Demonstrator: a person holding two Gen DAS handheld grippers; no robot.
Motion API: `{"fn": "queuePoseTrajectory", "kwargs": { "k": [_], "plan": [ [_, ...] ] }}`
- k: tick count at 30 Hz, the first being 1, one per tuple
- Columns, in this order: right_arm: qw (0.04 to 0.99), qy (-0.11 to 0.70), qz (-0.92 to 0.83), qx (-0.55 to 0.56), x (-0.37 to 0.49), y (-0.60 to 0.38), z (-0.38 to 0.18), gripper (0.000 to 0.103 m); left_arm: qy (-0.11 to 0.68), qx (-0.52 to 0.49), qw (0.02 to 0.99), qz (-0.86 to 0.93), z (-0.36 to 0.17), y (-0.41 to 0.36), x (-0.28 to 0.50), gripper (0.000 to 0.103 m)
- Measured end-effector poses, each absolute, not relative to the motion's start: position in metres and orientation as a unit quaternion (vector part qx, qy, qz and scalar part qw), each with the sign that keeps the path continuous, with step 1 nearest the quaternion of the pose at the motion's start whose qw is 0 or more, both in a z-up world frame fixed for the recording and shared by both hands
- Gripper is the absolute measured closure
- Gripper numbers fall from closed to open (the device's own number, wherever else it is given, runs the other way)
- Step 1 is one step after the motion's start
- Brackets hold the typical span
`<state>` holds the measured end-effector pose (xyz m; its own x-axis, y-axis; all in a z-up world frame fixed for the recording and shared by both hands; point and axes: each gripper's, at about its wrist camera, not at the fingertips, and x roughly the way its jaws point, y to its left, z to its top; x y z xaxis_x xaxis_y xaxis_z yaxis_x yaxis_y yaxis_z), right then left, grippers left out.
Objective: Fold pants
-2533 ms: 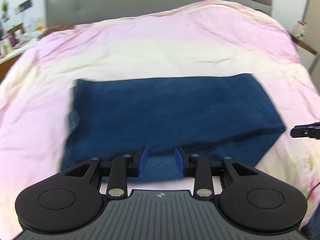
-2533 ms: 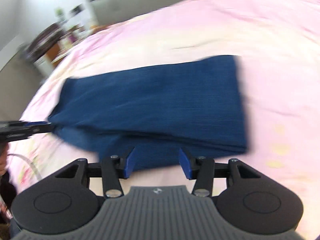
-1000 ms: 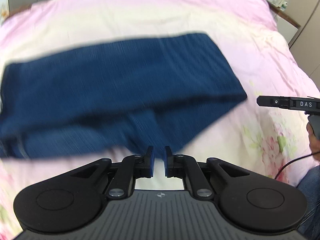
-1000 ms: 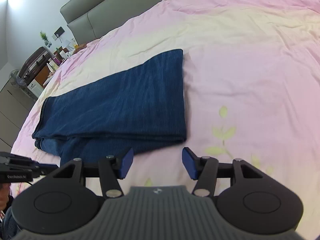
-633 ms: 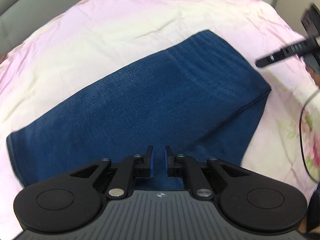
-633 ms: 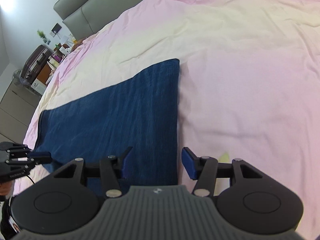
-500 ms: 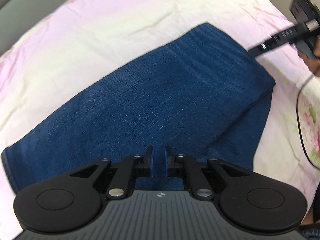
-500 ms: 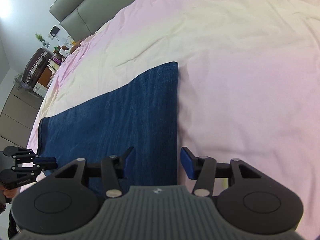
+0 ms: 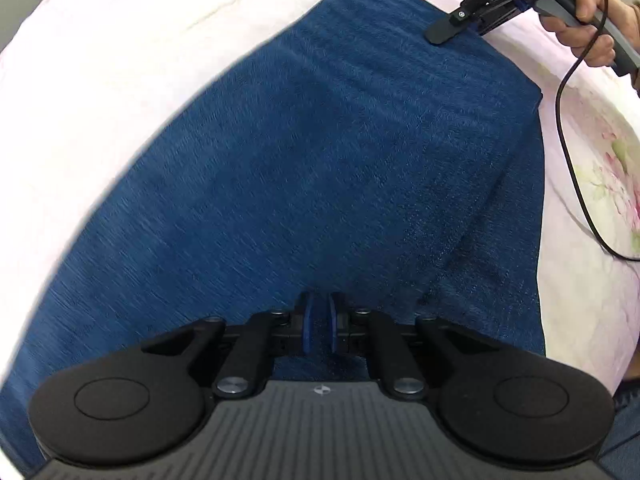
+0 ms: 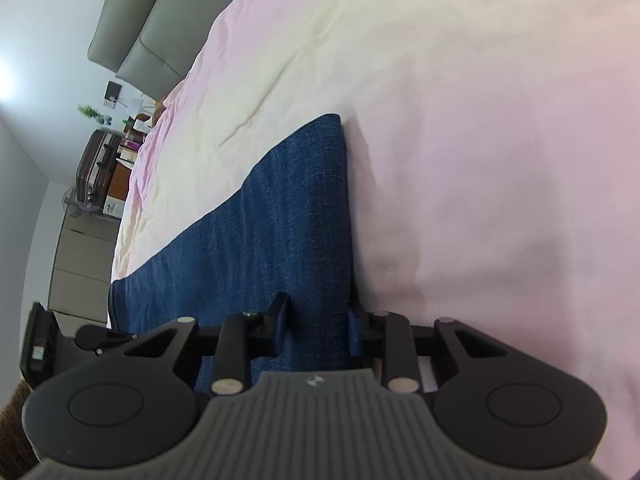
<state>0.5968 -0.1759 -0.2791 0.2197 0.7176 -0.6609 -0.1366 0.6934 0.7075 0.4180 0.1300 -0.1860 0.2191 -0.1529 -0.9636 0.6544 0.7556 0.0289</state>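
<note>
Left wrist view: closest in, the left gripper (image 9: 319, 327) hangs low over the pants (image 9: 320, 168), its two blue pads drawn nearly together with only a thin slit between them; no cloth shows in that slit. The pants lie folded on the bed cover (image 9: 132, 52), a long dark blue band running from lower left up toward the upper right. Along the near right side a lower layer of the cloth peeks out past the upper layer's edge. At the far end of the band the right gripper (image 9: 460, 26) comes in from the upper right, its dark finger tip resting on the top corner of the fabric. Behind it a hand (image 9: 588, 20) grasps its handle, and a black cable (image 9: 568, 152) loops down across the floral part of the cover.

In the right wrist view, the right gripper (image 10: 316, 328) has its fingers spread, straddling the end of the pants (image 10: 256, 240): one pad over the cloth, the other at its right edge. The blue strip stretches away to a square far corner on the pink and cream cover. Beyond stand a grey headboard (image 10: 136, 28) and a suitcase (image 10: 98, 164).
</note>
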Motion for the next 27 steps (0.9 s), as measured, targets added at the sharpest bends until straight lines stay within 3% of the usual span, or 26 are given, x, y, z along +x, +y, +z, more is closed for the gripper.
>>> {"fn": "queuePoseTrajectory", "kwargs": {
  "k": [5,15,21,27],
  "plan": [
    [0.735,0.552,0.293,0.263,0.596,-0.176,-0.266,0.085,0.534,0.221,0.78,-0.24,-0.17,0.134,0.448,0.091],
    [0.752,0.524,0.327,0.229,0.587,-0.161,-0.213,0.093,0.504,0.247,0.803,-0.2,-0.197,0.133,0.489,0.092],
    [0.757,0.514,0.339,0.221,0.577,-0.143,-0.178,0.094,0.465,0.25,0.837,-0.142,-0.186,0.14,0.466,0.091],
    [0.76,0.518,0.321,0.226,0.563,-0.115,-0.133,0.094,0.46,0.218,0.835,-0.208,-0.144,0.169,0.39,0.091]
  ]
}}
